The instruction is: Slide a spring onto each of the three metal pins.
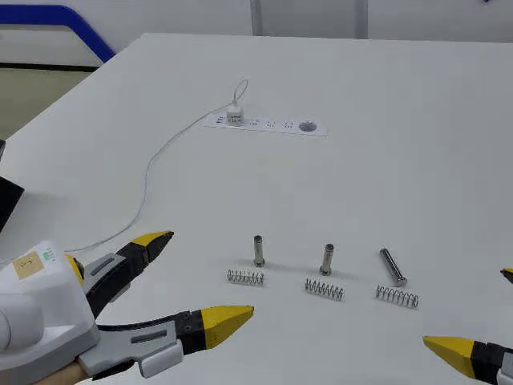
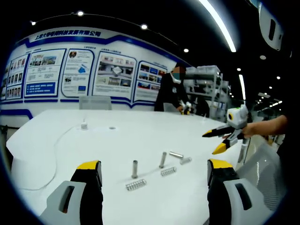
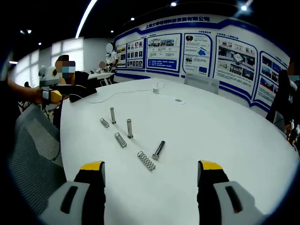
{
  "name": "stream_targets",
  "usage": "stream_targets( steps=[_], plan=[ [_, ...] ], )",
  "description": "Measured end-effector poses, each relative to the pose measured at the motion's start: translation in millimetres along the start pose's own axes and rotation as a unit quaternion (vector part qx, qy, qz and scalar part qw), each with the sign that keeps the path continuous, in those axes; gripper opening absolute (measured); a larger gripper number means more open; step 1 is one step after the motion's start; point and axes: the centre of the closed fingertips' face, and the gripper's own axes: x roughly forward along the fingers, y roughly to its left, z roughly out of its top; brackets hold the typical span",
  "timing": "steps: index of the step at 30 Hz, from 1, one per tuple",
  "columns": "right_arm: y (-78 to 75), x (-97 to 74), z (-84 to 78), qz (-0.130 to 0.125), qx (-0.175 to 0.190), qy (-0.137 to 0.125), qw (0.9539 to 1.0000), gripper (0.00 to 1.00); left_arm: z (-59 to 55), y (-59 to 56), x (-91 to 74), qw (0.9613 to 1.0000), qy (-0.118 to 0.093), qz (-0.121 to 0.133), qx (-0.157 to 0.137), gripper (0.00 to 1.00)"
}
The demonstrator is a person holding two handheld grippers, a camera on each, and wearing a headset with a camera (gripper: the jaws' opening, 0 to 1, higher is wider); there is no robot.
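Both jaws of my left gripper (image 1: pixel 204 274) are spread wide with nothing between them, low over the near left part of the table (image 1: pixel 417 184). My right gripper (image 3: pixel 151 166) is spread the same way, also empty, on the near right.

Just beyond them three springs lie on their sides in a row: the left spring (image 1: pixel 245 277), the middle spring (image 1: pixel 324 289) and the right spring (image 1: pixel 397 297). Behind each one, close but apart, is its pin. The left pin (image 1: pixel 259 250) and the middle pin (image 1: pixel 327 259) stand upright on their wider heads; the right pin (image 1: pixel 392 266) lies flat on the table. No spring is on a pin yet.

I think the springs are very light and soft, made of thin wire, so a hard squeeze could bend them or make them jump away. I would take one gently across its coils, near one end. The pins look smooth, stiff and heavier, and the standing ones may fall over easily, so I would hold the shaft low.

Far behind is a power strip (image 1: pixel 264 125) with a white cable (image 1: pixel 152 172).
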Motion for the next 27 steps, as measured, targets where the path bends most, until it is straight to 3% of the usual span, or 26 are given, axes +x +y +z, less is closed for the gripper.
stream_targets(
  steps=[7,17,27],
  plan=[
    [-13.3,18.7,8.0,0.0,-0.019,0.007,0.9998,0.82,0.6,3.2,-1.0,1.0,-0.003,0.008,-0.005,0.95],
    [-9.0,41.4,5.2,0.021,-0.032,0.027,0.9989,0.81,-5.3,3.9,0.0,0.9997,0.011,0.008,-0.018,0.94],
    [-7.6,50.7,3.3,0.025,-0.035,0.036,0.9984,0.8,-8.6,3.2,0.6,0.9995,0.018,0.005,-0.026,0.94]
  ],
)
